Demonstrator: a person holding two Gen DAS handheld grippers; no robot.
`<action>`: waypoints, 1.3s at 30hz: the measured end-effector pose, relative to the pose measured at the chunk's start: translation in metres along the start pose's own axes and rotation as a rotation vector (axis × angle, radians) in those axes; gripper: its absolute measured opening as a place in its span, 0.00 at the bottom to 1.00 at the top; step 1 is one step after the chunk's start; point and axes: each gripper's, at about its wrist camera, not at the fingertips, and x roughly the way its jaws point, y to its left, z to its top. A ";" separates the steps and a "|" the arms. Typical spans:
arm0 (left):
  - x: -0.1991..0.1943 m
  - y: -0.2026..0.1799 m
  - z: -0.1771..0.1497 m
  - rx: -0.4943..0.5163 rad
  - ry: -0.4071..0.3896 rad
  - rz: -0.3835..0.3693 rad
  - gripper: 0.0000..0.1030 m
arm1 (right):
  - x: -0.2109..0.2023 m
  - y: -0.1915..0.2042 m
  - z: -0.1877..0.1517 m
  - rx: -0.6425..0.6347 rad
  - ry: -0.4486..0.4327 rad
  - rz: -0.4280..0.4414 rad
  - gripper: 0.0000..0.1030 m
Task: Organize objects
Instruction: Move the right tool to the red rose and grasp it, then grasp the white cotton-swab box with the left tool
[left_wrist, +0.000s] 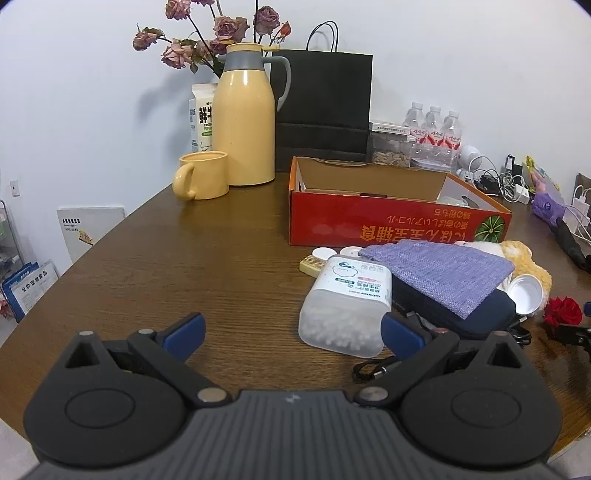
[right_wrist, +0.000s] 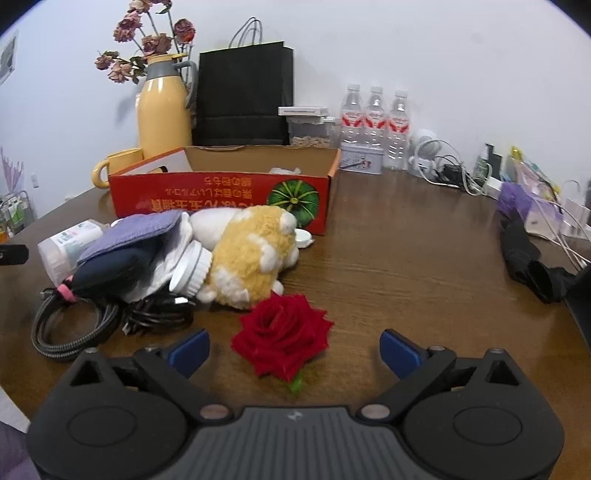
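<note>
A red cardboard box (left_wrist: 388, 221) (right_wrist: 221, 199) stands open on the brown table. In front of it lies a heap: a clear cotton-swab container (left_wrist: 343, 310) (right_wrist: 66, 243), a purple woven pouch (left_wrist: 443, 273) (right_wrist: 136, 232) on a dark blue case (left_wrist: 491, 317) (right_wrist: 107, 273), a tan and white plush toy (right_wrist: 251, 254), a white jar (right_wrist: 190, 271) and coiled black cables (right_wrist: 74, 328). A red rose head (right_wrist: 282, 336) (left_wrist: 563, 312) lies between my right gripper's (right_wrist: 293, 350) spread blue fingers, untouched. My left gripper (left_wrist: 293, 334) is open, its right finger beside the swab container.
A yellow thermos (left_wrist: 245, 118), yellow mug (left_wrist: 201, 175), milk carton, dried flowers and black paper bag (left_wrist: 325, 107) line the back wall. Water bottles (right_wrist: 375, 122), a tin, chargers and cords crowd the back right. A folded black umbrella (right_wrist: 528, 258) lies at right.
</note>
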 end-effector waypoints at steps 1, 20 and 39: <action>0.000 0.000 0.000 0.000 0.000 0.000 1.00 | 0.003 0.000 0.001 -0.004 0.004 0.003 0.90; 0.004 0.003 0.006 -0.011 -0.002 0.014 1.00 | 0.012 -0.003 0.003 0.013 -0.006 0.078 0.37; 0.064 -0.035 0.022 0.065 0.075 -0.019 1.00 | -0.009 0.001 0.013 -0.002 -0.070 0.107 0.34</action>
